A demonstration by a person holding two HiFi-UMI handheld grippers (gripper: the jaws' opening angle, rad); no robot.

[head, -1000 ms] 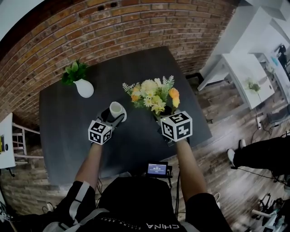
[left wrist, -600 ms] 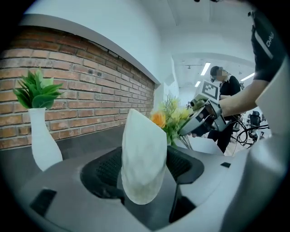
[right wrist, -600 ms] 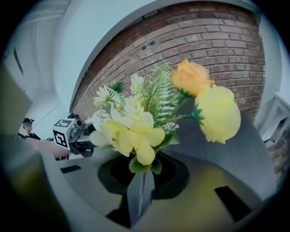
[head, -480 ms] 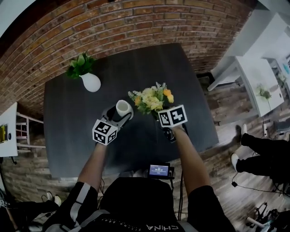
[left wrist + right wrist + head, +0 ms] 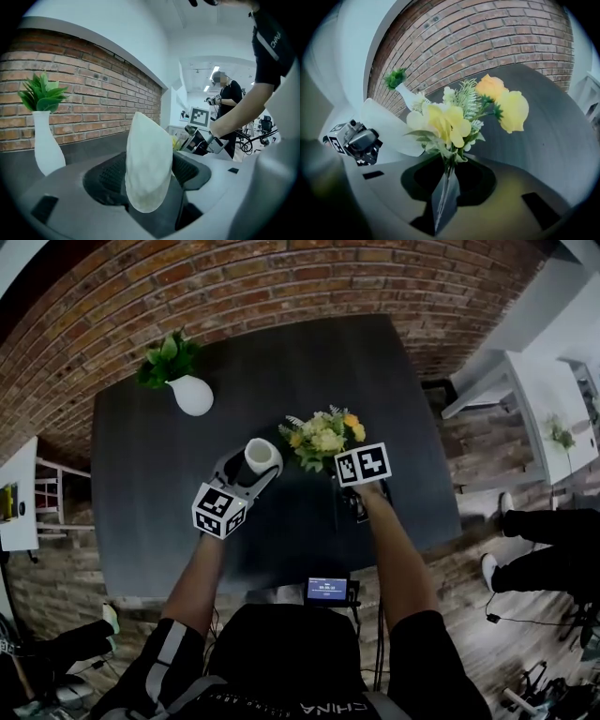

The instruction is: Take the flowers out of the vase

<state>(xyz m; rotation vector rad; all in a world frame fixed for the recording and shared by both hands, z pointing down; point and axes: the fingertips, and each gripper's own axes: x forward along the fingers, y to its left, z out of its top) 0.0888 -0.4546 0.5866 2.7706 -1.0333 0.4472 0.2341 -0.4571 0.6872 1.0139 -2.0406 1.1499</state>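
In the head view, my left gripper (image 5: pixel 249 471) is shut on an empty white vase (image 5: pixel 262 457) above the dark table (image 5: pixel 150 521). The left gripper view shows the vase (image 5: pixel 147 164) clamped between the black pads, leaning over. My right gripper (image 5: pixel 339 468) is shut on the stems of a yellow and orange flower bouquet (image 5: pixel 324 436), just right of the vase and clear of it. The right gripper view has the stems (image 5: pixel 446 180) pinched between the jaws, the blooms (image 5: pixel 454 119) above them, and the vase (image 5: pixel 389 129) off to the left.
A second white vase with a green plant (image 5: pixel 187 388) stands at the table's back left by the brick wall. A small screen (image 5: pixel 325 590) sits at the near edge. A white table (image 5: pixel 553 395) and a person's legs (image 5: pixel 544 563) are to the right.
My right gripper has come down toward the table with the bouquet in it. The left gripper has kept the vase in the same place.
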